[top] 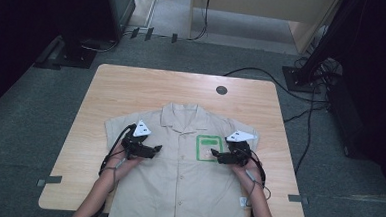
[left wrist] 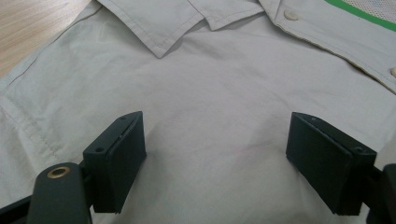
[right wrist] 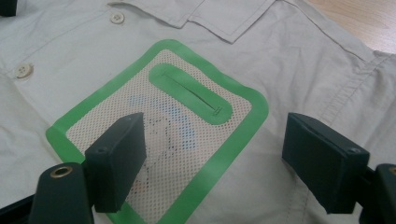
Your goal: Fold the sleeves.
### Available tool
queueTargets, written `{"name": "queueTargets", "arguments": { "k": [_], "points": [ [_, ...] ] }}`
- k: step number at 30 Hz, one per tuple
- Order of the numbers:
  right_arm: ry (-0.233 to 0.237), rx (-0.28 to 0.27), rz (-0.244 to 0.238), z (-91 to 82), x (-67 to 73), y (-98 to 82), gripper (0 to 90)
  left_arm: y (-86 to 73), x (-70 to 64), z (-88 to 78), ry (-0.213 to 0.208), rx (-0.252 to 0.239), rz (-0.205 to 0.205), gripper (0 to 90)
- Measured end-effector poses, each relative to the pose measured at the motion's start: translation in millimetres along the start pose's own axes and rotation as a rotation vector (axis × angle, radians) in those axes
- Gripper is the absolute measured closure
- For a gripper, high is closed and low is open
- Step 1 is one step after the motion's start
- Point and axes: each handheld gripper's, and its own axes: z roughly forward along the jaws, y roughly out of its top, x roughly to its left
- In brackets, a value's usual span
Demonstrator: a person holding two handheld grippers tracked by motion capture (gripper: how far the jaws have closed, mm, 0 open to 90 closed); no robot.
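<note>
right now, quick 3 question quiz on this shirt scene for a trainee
1. True or false: the shirt lies flat with its buttoned front up.
2. Which gripper hovers over the green-edged mesh pocket? A) left gripper B) right gripper
3. Fill in: both grippers' jaws are ____.

Key: 1 true; 2 B; 3 open
</note>
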Motion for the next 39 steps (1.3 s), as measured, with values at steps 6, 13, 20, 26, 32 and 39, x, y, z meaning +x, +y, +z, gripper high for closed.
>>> {"name": "queueTargets", "arguments": {
  "k": [6,13,20,26,32,39],
  "points": [
    [-0.003,-0.002,0.003,-0.5,-2.2,-0.5,21.3,0.0,0.0,0.0,0.000,0.000,0.000,19.9],
    [-0.007,-0.003,0.010,-1.0,-4.1,-1.1,21.2,0.0,-0.1,0.0,0.001,0.000,-0.001,19.9],
    [-0.010,-0.007,0.013,-2.1,-7.1,-2.0,21.3,0.0,-0.1,0.1,0.001,0.000,-0.001,19.9],
    [-0.015,-0.012,0.016,-3.3,-10.1,-3.0,21.2,0.0,-0.1,0.1,0.001,0.000,-0.001,19.9],
    [-0.018,-0.017,0.017,-4.6,-13.1,-4.0,21.2,0.1,-0.2,0.1,0.002,0.000,-0.001,19.9],
    [-0.027,-0.026,0.020,-6.2,-16.4,-5.1,21.2,0.1,-0.2,0.1,0.002,0.000,-0.002,20.0]
  ]
}}
